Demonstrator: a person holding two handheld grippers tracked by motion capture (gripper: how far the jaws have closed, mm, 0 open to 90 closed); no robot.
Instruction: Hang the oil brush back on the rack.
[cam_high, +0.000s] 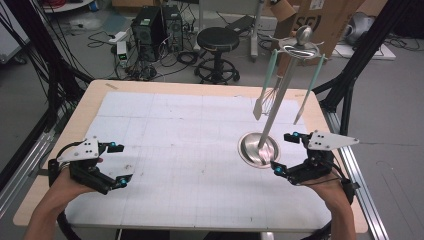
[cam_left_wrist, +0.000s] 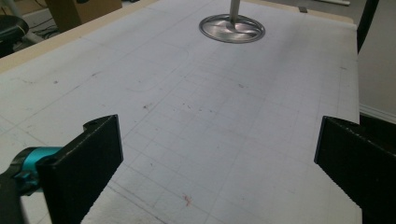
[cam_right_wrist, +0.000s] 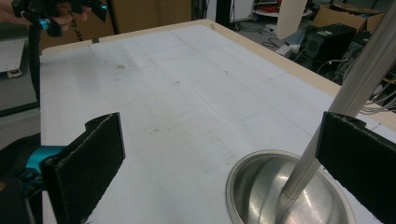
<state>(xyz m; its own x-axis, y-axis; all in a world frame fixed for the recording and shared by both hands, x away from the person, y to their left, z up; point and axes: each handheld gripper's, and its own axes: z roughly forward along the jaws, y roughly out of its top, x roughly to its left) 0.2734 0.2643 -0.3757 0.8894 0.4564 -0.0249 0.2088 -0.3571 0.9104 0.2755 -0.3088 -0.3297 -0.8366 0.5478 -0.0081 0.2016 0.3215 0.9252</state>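
While the left gripper (cam_high: 116, 163) sits at the lower left of the high view, its fingers (cam_left_wrist: 79, 172) are spread wide with nothing between them, just bare white grid mat (cam_high: 190, 150) on the table (cam_high: 100, 90). In the left gripper view you can see the two black fingers standing far apart at the bottom corners, and the round steel base (cam_left_wrist: 232, 29) is way up at the top centre of that frame, well apart from them.

The right gripper (cam_high: 286, 153) is at the right of the high view, just beside the utensil stand (cam_high: 280, 95). Its fingers (cam_right_wrist: 86, 170) are also opened as wide as they go, and they aren't pinching anything. In the right gripper view the stand's shiny base dish is at the bottom right, and the slanted metal pole (cam_right_wrist: 345, 98) rises from it, passing right by the right-hand finger. I can't tell if that finger actually touches the pole or is just in front of it.

The stand itself is right of centre on the table in the high view, with a couple of pale green-handled utensils (cam_high: 265, 85) hanging from the disc at its top. Both hang free of the grippers.
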